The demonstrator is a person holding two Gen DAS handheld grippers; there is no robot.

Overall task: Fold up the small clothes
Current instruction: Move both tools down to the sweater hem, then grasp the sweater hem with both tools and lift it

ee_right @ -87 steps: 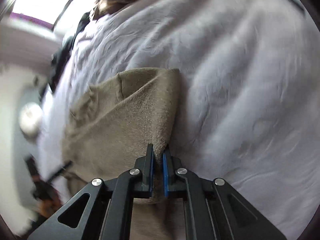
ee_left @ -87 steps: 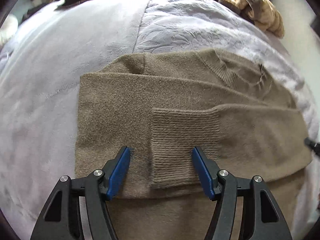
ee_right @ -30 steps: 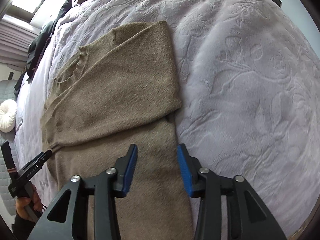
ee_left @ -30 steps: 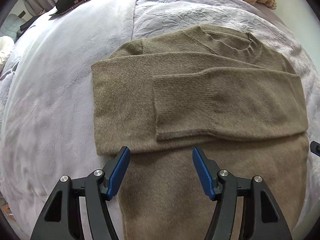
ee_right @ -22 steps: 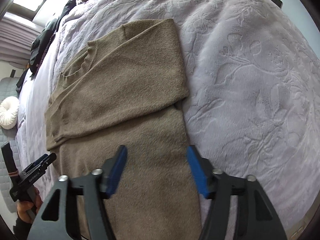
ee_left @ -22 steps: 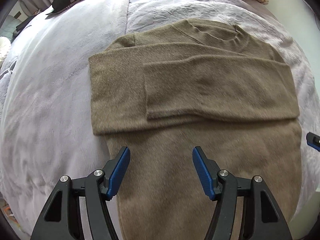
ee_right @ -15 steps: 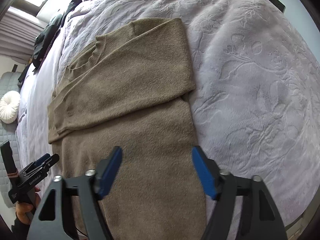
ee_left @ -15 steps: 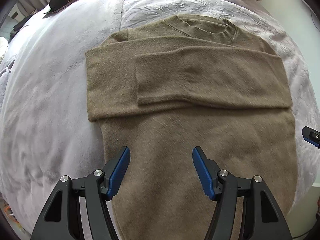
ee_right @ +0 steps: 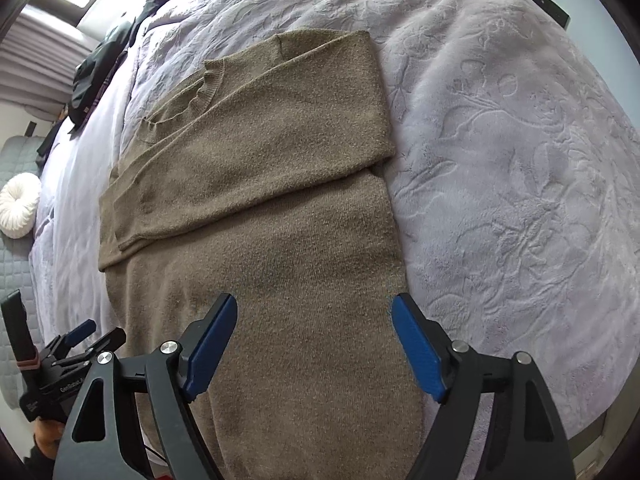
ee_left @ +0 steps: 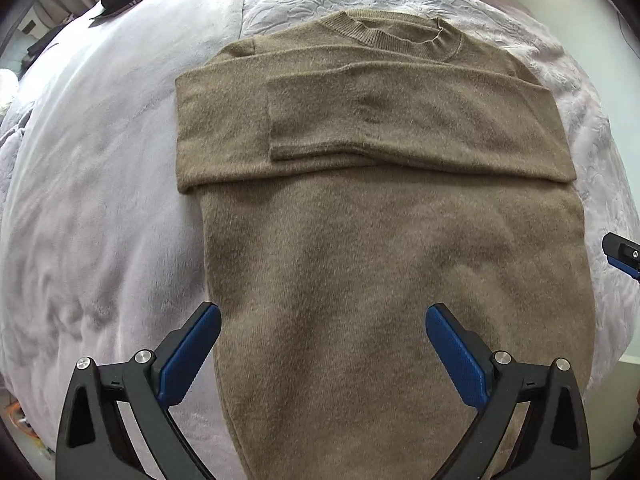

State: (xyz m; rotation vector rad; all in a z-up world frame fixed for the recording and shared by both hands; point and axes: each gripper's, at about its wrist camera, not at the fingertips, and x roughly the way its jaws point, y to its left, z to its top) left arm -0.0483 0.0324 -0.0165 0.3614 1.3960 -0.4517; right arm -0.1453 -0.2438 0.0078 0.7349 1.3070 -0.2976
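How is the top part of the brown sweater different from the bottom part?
The top part of the sweater has both sleeves folded across it, one over the other; the bottom part is a single smooth layer. The top part ends in a ribbed collar; the bottom part's hem is out of view. Both lie flat on the pale purple blanket.

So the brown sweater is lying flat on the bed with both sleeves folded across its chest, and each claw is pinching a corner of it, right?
Not quite. The sweater does lie on the bed with sleeves folded across, but both wrist views show the left claw and right claw open, gripping nothing.
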